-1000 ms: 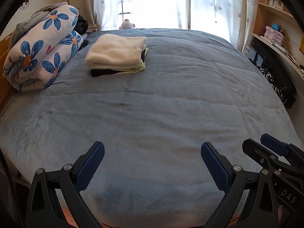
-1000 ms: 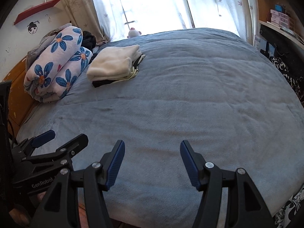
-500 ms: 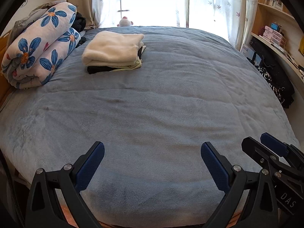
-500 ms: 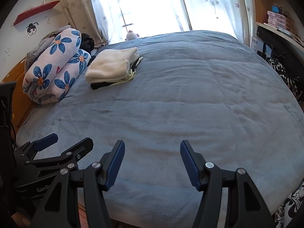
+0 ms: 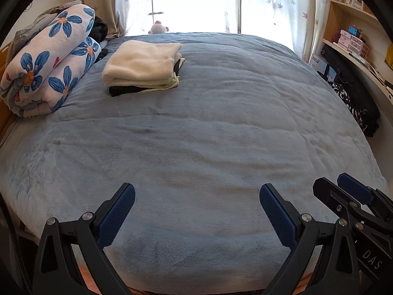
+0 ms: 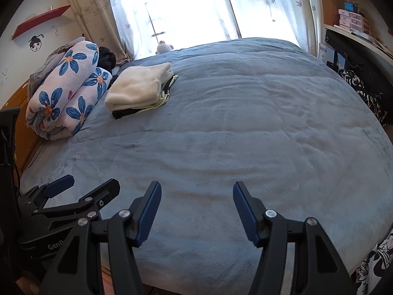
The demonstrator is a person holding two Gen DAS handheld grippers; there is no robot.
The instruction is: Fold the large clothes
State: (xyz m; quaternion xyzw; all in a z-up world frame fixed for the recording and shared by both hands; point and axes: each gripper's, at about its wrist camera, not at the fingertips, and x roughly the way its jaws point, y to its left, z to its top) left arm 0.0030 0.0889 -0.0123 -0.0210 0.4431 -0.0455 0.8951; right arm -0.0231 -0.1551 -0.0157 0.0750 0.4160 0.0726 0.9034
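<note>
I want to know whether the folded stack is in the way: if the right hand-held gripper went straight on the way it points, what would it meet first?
Probably the bare blue blanket. The right hand-held gripper points down at it with nothing between its open jaws; the folded stack lies farther off to the left.

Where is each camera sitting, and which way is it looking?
Left wrist view: sits on the left gripper, looking down and forward over the blue bed cover toward the window; its open fingers show, with the right gripper at the right edge.
Right wrist view: sits on the right gripper, facing the same way; its open fingers show, with the left gripper at the left edge.
Both share: the folded cream stack, the flowered quilt roll and the other gripper.
</note>
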